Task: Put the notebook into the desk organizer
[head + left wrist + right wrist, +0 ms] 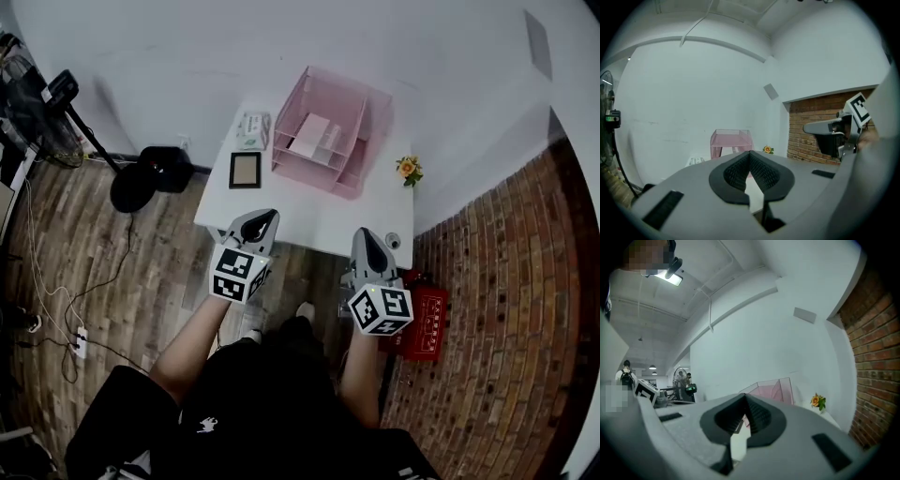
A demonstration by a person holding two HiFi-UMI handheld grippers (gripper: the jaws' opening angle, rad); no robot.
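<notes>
My left tool (262, 222) and right tool (367, 242), both closed and empty, hover at the white tabletop's (319, 220) near edge; the notebook (245, 170) lies flat just left of the pink desk organizer (349, 141).

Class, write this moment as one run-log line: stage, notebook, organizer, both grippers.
stage: pre-grasp | notebook: flat on table, beside pink desk organizer | left gripper: shut, empty | right gripper: shut, empty

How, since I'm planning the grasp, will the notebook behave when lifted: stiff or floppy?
Probably stiff: the notebook lies flat with straight edges. Likely light, since it looks thin. Flush on the table, it may be hard to get under.
</notes>
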